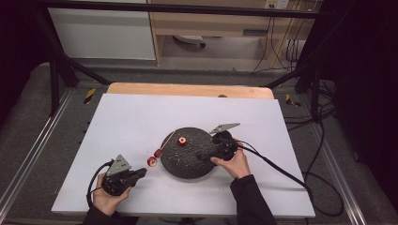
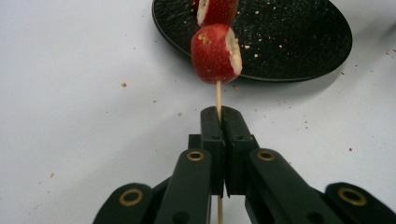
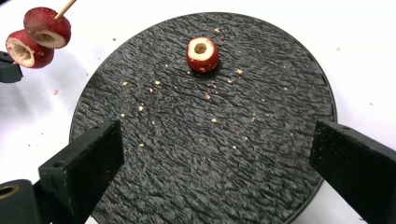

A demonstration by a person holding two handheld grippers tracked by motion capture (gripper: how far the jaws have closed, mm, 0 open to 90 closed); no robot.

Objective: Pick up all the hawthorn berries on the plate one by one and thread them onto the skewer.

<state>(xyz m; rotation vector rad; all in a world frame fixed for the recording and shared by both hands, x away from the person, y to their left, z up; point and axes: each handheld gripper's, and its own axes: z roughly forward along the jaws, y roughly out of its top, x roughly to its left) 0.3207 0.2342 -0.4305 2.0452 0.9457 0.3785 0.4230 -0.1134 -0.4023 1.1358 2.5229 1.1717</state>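
As seen from the high view, left gripper (image 1: 141, 173) lower left, right gripper (image 1: 202, 156) over black plate (image 1: 187, 166), left gripper view, jaws clamped on skewer (image 2: 218, 95) carrying two fruit pieces (image 2: 215, 52) upper centre, right gripper view, jaws wide apart, empty, loose fruit piece (image 3: 202, 54) on plate, upper centre.

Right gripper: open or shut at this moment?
Open. In its own view, the right gripper has its two black jaws spread wide apart above the black plate, with nothing between them; the cored fruit piece lies beyond.
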